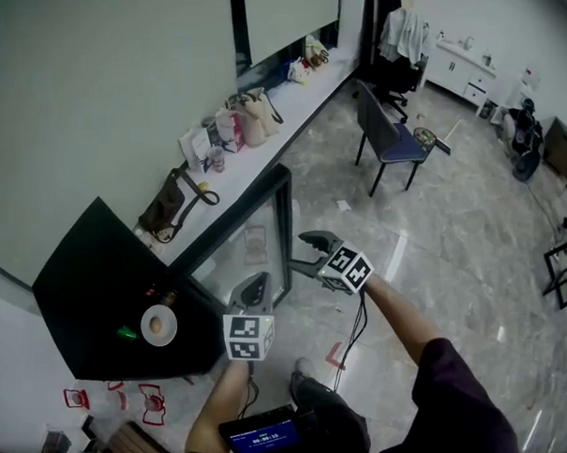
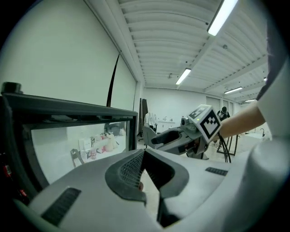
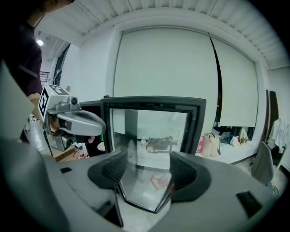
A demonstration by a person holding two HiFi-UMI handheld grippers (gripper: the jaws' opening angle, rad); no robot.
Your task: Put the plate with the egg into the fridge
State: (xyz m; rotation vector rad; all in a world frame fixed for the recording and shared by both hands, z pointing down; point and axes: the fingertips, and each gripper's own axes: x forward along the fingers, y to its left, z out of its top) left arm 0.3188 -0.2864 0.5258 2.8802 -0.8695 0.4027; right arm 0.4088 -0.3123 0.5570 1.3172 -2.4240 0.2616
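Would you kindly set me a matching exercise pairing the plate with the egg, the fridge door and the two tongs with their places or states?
1 plate with the egg
2 fridge door
3 left tongs
4 right tongs

A jaws apart
B jaws together
C on top of the fridge
D swung open

Pairs: 1-C, 2-D, 3-B, 4-A

The head camera looks steeply down from above the person onto the black top of the fridge (image 1: 89, 276), its open glass door (image 1: 251, 246), the left gripper (image 1: 253, 293), the right gripper (image 1: 310, 251) and the floor (image 1: 453, 232). The left gripper view sits low, close beside the door, looking along its own jaws, with the right gripper in its right half. The right gripper view faces the door's glass squarely from near, with the left gripper at its left. All three views share the door.
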